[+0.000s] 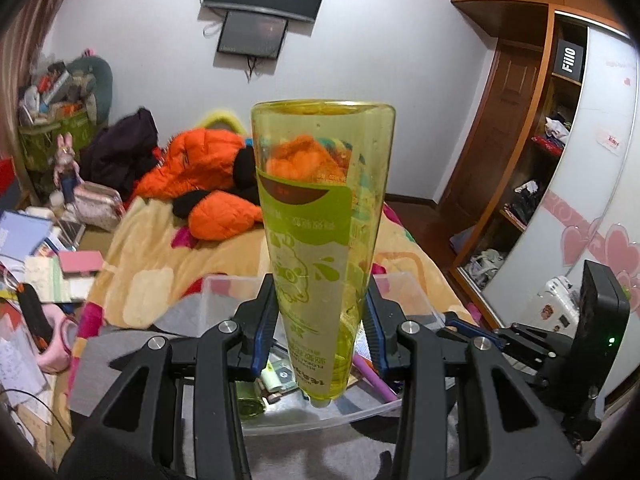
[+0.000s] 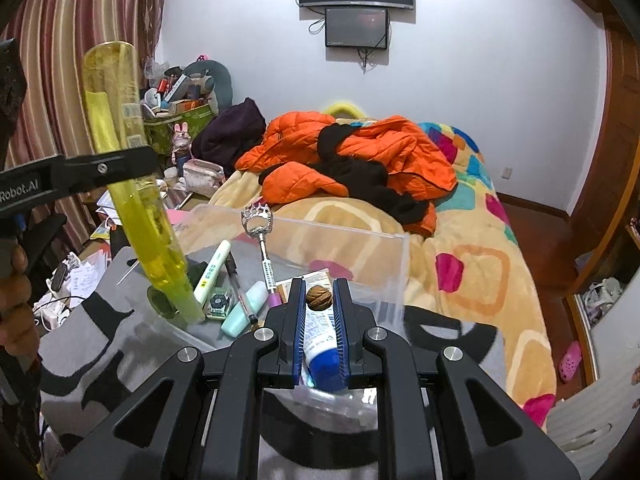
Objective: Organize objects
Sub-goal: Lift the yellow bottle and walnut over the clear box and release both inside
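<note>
My left gripper is shut on a tall yellow-green transparent bottle and holds it upside down, cap end low over the clear plastic bin. The bottle also shows in the right wrist view, clamped by the left gripper's fingers, its lower end inside the bin. My right gripper is shut on a white and blue tube at the bin's near side. A walnut lies just past the fingertips. A back scratcher, a marker and a mint tube lie in the bin.
The bin sits on a grey and black cloth at the foot of a bed with an orange jacket. A cluttered desk stands on the left. An open wardrobe stands on the right.
</note>
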The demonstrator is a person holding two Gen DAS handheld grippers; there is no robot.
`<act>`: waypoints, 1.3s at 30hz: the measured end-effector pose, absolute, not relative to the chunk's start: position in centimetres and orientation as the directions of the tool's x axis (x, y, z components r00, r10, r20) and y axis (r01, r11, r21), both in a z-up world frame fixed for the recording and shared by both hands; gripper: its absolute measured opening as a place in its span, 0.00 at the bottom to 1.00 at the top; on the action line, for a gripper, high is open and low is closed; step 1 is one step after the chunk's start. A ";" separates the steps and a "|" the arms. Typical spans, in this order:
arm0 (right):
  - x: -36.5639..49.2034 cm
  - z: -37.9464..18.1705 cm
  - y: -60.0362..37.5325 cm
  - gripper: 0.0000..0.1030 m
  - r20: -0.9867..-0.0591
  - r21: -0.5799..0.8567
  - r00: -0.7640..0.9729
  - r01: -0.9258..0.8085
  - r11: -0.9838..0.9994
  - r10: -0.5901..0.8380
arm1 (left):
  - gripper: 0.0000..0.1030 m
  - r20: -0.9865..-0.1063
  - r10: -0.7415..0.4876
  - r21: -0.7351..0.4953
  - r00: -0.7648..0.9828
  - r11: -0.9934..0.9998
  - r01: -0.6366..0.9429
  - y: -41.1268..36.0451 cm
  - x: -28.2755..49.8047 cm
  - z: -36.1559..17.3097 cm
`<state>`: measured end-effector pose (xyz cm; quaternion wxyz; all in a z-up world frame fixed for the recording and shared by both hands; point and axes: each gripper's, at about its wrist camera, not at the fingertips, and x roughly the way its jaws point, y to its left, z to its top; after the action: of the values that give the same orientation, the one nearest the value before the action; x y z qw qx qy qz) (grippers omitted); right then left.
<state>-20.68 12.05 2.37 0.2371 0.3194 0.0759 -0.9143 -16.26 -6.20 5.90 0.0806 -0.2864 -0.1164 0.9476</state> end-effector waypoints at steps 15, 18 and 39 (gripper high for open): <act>-23.7 -1.4 9.3 0.12 -0.701 0.008 -0.613 0.504 -0.864 -0.364 | 0.39 -0.617 0.303 -0.352 -0.726 -0.932 -0.090 -6.6 -21.2 1.7; -24.3 -2.1 9.1 0.12 -0.715 0.002 -0.606 0.496 -0.868 -0.348 | 0.42 -0.631 0.248 -0.319 -0.735 -0.947 -0.046 -7.1 -21.9 1.4; -24.5 -2.8 8.7 0.32 -0.735 0.023 -0.574 0.510 -0.860 -0.360 | 0.56 -0.698 0.103 -0.168 -0.708 -0.986 0.022 -7.6 -22.5 -0.9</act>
<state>-24.48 8.73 -2.80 0.2467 0.3898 0.0958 -0.8820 -22.49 -7.57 -0.88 0.0221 -0.3813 -0.0822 0.9205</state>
